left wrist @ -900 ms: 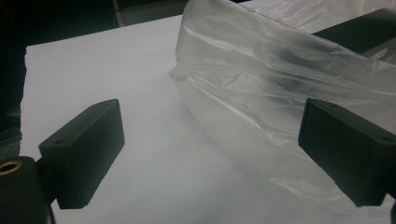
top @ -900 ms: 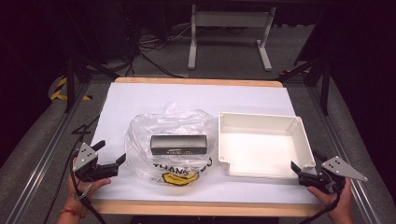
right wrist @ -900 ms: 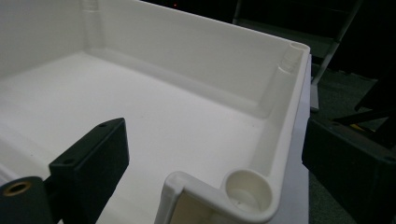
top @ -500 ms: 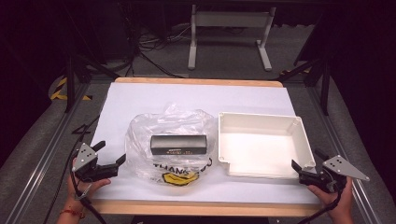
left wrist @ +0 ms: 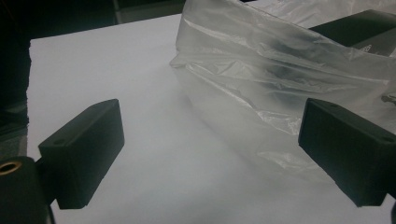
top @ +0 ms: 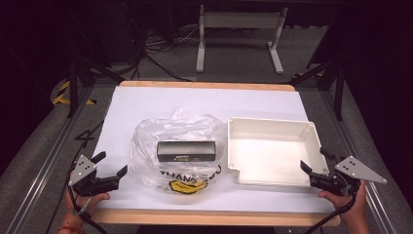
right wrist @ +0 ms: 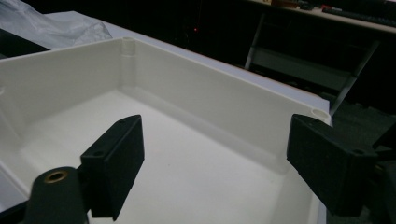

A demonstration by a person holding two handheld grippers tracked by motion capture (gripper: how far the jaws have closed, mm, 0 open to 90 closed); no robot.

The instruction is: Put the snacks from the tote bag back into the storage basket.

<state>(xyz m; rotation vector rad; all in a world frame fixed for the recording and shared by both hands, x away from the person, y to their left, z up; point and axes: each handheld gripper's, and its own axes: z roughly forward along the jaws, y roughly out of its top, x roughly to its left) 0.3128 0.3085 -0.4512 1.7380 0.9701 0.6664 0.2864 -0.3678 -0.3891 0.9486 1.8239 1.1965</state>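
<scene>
Both tongs are gaping empty: left gripper [top: 111,164] facing the bag [top: 178,146] just ahead, right gripper [top: 315,162] hanging over the tray [top: 270,126] rim.

Item one: a clear plastic bag [top: 178,148], crumpled and loosely puffed, which we found lying at the lower centre of the high view; it bore black "THANK" lettering and a yellow mark on its near side.

Item two: a black oblong box [top: 186,151] with small pale print along its front face, lying flat and lengthwise inside the bag.

Item three: a white, shallow, square tray [top: 271,126], empty, which we logged at centre right, just beside the bag.
</scene>
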